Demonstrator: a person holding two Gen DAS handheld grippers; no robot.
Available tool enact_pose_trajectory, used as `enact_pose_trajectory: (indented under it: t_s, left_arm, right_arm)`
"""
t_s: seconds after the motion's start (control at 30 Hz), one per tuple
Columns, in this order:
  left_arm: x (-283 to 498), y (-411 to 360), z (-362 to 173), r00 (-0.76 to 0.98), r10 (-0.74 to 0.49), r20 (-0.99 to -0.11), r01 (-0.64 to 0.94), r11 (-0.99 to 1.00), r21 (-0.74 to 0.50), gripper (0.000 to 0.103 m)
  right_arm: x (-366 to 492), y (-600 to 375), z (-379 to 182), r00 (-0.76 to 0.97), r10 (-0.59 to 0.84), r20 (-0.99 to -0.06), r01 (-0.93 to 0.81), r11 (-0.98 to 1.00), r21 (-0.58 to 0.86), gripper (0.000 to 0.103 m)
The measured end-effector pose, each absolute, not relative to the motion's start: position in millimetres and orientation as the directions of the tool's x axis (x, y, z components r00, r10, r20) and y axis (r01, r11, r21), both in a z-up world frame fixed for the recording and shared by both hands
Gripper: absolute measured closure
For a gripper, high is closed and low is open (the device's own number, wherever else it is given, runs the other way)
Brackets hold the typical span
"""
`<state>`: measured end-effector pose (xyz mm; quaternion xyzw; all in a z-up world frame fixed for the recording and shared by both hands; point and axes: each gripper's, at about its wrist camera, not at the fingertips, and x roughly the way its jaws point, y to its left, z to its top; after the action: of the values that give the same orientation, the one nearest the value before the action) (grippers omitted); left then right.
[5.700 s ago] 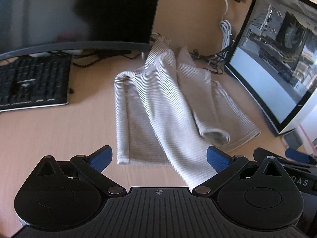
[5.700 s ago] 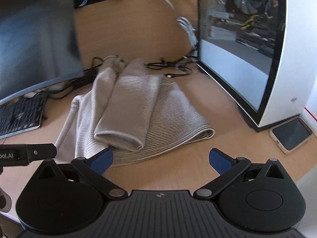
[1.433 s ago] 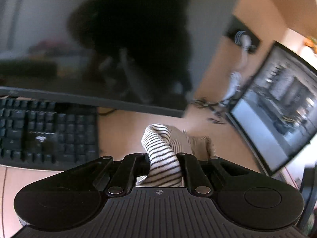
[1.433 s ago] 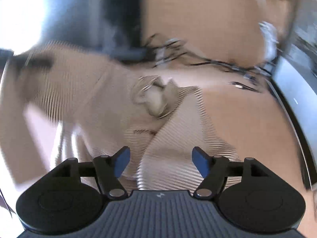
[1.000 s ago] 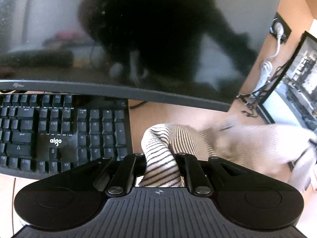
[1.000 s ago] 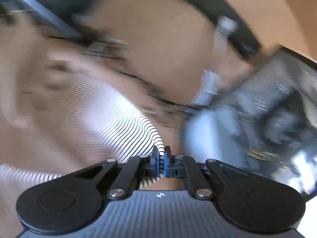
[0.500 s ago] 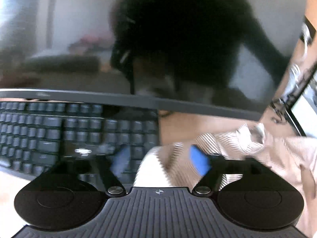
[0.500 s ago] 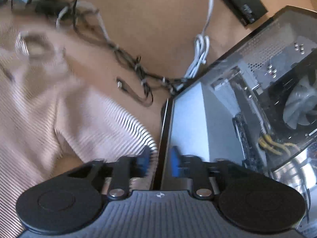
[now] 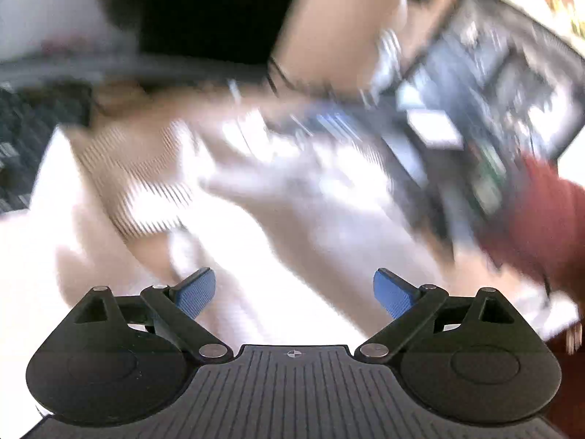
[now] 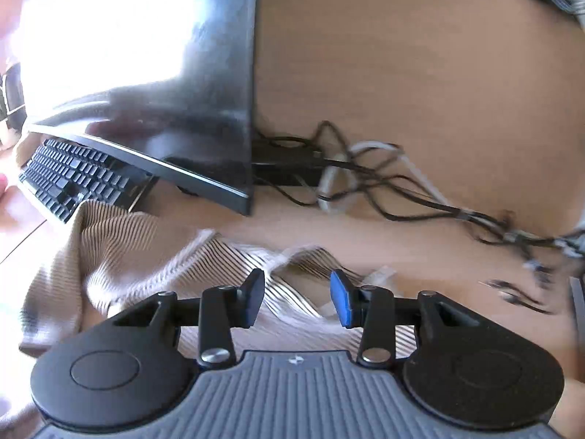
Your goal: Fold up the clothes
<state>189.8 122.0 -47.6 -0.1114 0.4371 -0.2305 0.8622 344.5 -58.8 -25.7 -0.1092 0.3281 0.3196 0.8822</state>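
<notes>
The beige striped garment (image 10: 120, 252) lies spread and rumpled on the wooden desk, its upper edge near the keyboard. My right gripper (image 10: 297, 298) hovers just above its near part, fingers open with nothing between them. In the left wrist view the picture is badly blurred; the garment (image 9: 139, 168) shows as a pale striped mass ahead. My left gripper (image 9: 294, 292) is wide open and empty above it. A hand with a red sleeve (image 9: 541, 219) shows at the right.
A curved monitor (image 10: 146, 73) and a black keyboard (image 10: 73, 179) stand behind the garment. A tangle of cables (image 10: 365, 183) lies on the desk at the back right. A glass-sided PC case (image 9: 493, 73) stands to the right.
Both grippers, shut on the garment a second ago, have opened and let it go. The garment now lies spread on the desk. Both views have swung round fast.
</notes>
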Motion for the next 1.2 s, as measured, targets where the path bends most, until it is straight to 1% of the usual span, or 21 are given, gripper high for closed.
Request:
enact_pose_trajectory:
  t_s: [0.1,0.17,0.2,0.27,0.37,0.43,0.47,0.57,0.6,0.63,0.67,0.7,0.73,0.8,0.87,0.93,0.97,1.03,1.1,1.17,1.2]
  left_arm:
    - [183,120,-70,0.464,-0.495,-0.734,0.249,0.869,-0.428,0.008]
    - [179,126,-79,0.462,-0.503,-0.73,0.205,0.862,-0.464,0.008]
    - [177,129,-82,0.465,-0.509,-0.724,0.19,0.857,-0.48,0.008]
    - [177,134,-85,0.467,-0.519,-0.715,0.171,0.847,-0.503,0.008]
    - [174,139,-87,0.472,-0.53,-0.704,0.153,0.836,-0.527,0.008]
    - [172,141,-87,0.471,-0.532,-0.703,0.143,0.833,-0.535,0.008]
    - [171,142,-87,0.468,-0.533,-0.704,0.14,0.832,-0.537,0.008]
    - [170,146,-87,0.454,-0.538,-0.71,0.136,0.829,-0.542,0.007]
    - [171,147,-86,0.446,-0.54,-0.714,0.136,0.829,-0.542,0.007]
    - [172,145,-84,0.434,-0.538,-0.723,0.134,0.832,-0.538,0.007]
    - [172,146,-82,0.423,-0.528,-0.736,0.133,0.84,-0.526,0.007]
    - [171,150,-77,0.424,-0.508,-0.75,0.138,0.854,-0.501,0.008]
    - [168,153,-70,0.442,-0.48,-0.758,0.151,0.872,-0.465,0.008]
    - [160,159,-54,0.515,-0.385,-0.766,0.184,0.922,-0.34,0.008]
    - [152,164,-45,0.586,-0.263,-0.766,0.224,0.962,-0.158,0.008]
    - [150,168,-47,0.62,-0.158,-0.769,0.266,0.964,0.016,0.008]
    - [153,169,-51,0.617,-0.121,-0.777,0.289,0.954,0.081,0.01]
    - [156,169,-61,0.611,-0.064,-0.789,0.337,0.923,0.186,0.02]
    - [157,168,-72,0.616,-0.026,-0.787,0.381,0.885,0.269,0.028]
    - [158,170,-77,0.63,-0.046,-0.775,0.411,0.867,0.282,0.035]
    - [163,172,-76,0.634,-0.063,-0.771,0.411,0.872,0.267,0.055]
  right_arm:
    - [365,-40,-46,0.513,0.52,-0.683,-0.655,0.752,0.081,0.064]
    - [367,-30,-53,0.507,0.509,-0.695,-0.68,0.732,0.04,0.097]
    - [366,-24,-55,0.513,0.499,-0.698,-0.693,0.721,0.005,0.099]
    - [363,-18,-51,0.591,0.472,-0.654,-0.688,0.718,-0.105,0.099]
    - [376,-13,-48,0.668,0.42,-0.614,-0.643,0.742,-0.191,0.1]
    - [384,-9,-53,0.696,0.383,-0.607,-0.628,0.734,-0.257,0.103]
    - [385,-8,-55,0.697,0.38,-0.608,-0.63,0.73,-0.266,0.103]
    - [382,-16,-51,0.667,0.404,-0.626,-0.64,0.741,-0.203,0.101]
    - [376,-23,-46,0.659,0.414,-0.627,-0.636,0.752,-0.172,0.094]
    - [367,-32,-40,0.648,0.427,-0.631,-0.632,0.763,-0.134,0.072]
    - [357,-44,-34,0.633,0.442,-0.636,-0.628,0.773,-0.089,0.055]
    - [344,-54,-28,0.624,0.456,-0.635,-0.621,0.783,-0.048,0.025]
    - [329,-64,-24,0.619,0.466,-0.632,-0.609,0.793,-0.012,0.014]
    - [298,-84,-18,0.612,0.472,-0.634,-0.575,0.816,0.053,0.014]
    - [271,-99,-16,0.613,0.46,-0.643,-0.516,0.849,0.115,0.014]
    - [251,-112,-16,0.598,0.452,-0.662,-0.434,0.877,0.206,0.014]
    - [242,-117,-17,0.589,0.452,-0.67,-0.391,0.885,0.254,0.014]
    - [228,-118,-20,0.574,0.46,-0.677,-0.326,0.887,0.327,0.014]
    - [214,-111,-20,0.56,0.467,-0.685,-0.31,0.884,0.349,0.014]
    - [201,-101,-14,0.558,0.478,-0.678,-0.326,0.878,0.35,0.014]
    - [196,-96,-9,0.557,0.492,-0.669,-0.343,0.87,0.354,0.02]
